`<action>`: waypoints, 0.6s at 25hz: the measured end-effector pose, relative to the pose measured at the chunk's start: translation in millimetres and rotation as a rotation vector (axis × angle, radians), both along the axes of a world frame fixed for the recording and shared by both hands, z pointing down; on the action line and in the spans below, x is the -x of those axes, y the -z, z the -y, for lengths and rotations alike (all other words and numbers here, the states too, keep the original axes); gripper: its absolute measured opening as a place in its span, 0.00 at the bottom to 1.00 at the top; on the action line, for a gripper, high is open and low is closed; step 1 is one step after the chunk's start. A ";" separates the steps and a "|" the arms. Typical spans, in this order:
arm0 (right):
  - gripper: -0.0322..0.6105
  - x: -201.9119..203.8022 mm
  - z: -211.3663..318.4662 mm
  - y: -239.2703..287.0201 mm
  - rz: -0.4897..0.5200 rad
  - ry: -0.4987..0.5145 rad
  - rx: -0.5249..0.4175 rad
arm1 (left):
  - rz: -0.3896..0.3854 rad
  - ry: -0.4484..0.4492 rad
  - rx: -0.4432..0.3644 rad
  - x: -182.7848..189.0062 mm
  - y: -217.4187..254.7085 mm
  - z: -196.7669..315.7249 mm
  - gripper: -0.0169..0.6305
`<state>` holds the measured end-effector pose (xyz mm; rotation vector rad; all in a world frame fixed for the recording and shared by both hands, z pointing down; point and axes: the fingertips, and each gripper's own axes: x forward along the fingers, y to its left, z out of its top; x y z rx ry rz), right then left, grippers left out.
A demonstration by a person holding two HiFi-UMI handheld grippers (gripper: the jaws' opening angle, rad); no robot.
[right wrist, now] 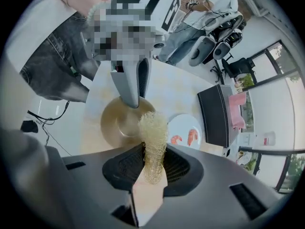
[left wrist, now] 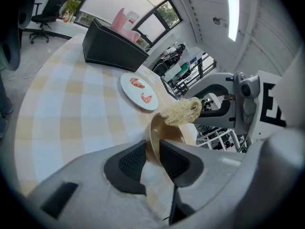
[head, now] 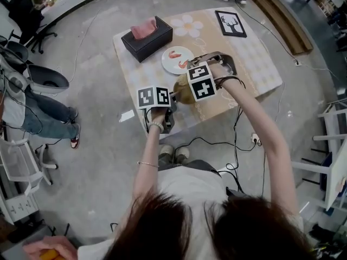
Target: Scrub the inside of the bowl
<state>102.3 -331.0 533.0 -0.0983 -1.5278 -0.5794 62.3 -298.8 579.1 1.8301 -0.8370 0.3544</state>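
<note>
A tan bowl (head: pixel 183 92) sits near the table's front edge. My left gripper (head: pixel 171 97) is shut on its near rim. In the left gripper view the bowl's wall (left wrist: pixel 164 133) stands between the two pads of the left gripper (left wrist: pixel 152 152), tilted up. My right gripper (head: pixel 192 88) is over the bowl, shut on a pale fibrous scrubber (right wrist: pixel 153 140). In the right gripper view the scrubber sticks out of the right gripper (right wrist: pixel 153 165) over the bowl (right wrist: pixel 116 123), just above its inside. The scrubber (left wrist: pixel 181 111) hangs at the bowl's far rim.
On the checked table (head: pixel 255 64) behind the bowl lie a white plate (head: pixel 177 59) with red pieces, a black tissue box (head: pixel 146 38) and a framed picture (head: pixel 230 23). A seated person (head: pixel 32 112) and chairs are at the left. Cables (head: pixel 238 145) run on the floor.
</note>
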 end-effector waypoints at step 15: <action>0.20 2.0 -1.7 -18.6 -0.236 0.186 -0.072 | -0.008 0.020 0.006 0.0 -0.7 1.4 0.18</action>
